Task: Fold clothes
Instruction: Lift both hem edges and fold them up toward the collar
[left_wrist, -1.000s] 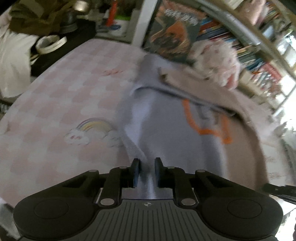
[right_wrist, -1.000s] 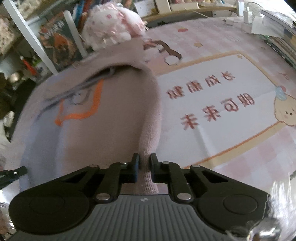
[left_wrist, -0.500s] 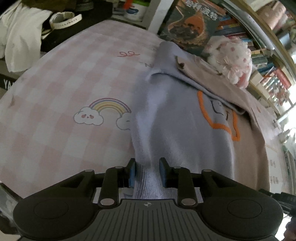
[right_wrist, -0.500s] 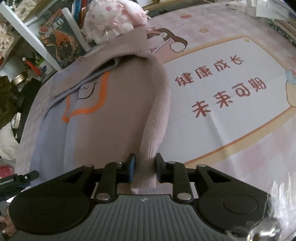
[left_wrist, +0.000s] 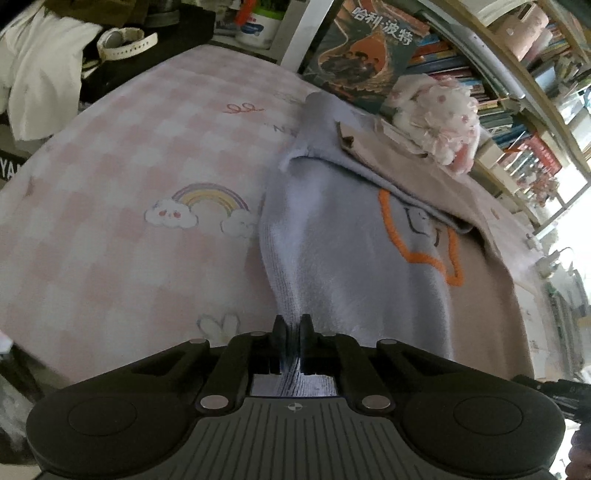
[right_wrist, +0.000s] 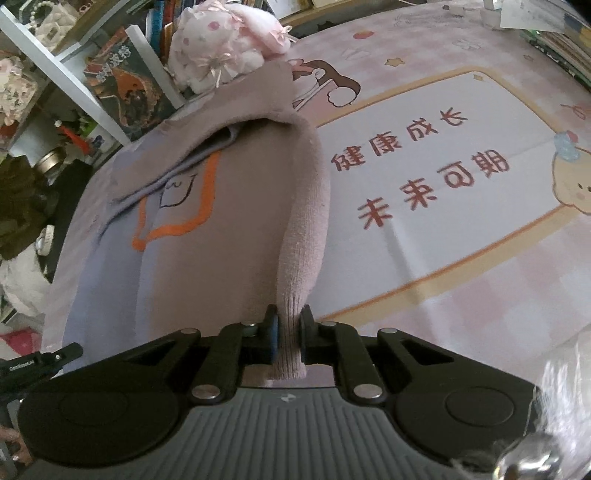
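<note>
Below the plush toy (left_wrist: 436, 122), the sweater (left_wrist: 354, 258) lies flat on the bed (left_wrist: 110, 221); left gripper (left_wrist: 291, 328) and right gripper (right_wrist: 288, 325) each clench a hem corner, probably to fold it upward.

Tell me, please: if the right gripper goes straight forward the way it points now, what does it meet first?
The right gripper is shut on the sweater's mauve sleeve, so this sleeve comes first. Behind it probably lies the sweater's body on the printed cover; depth is unclear.
</note>
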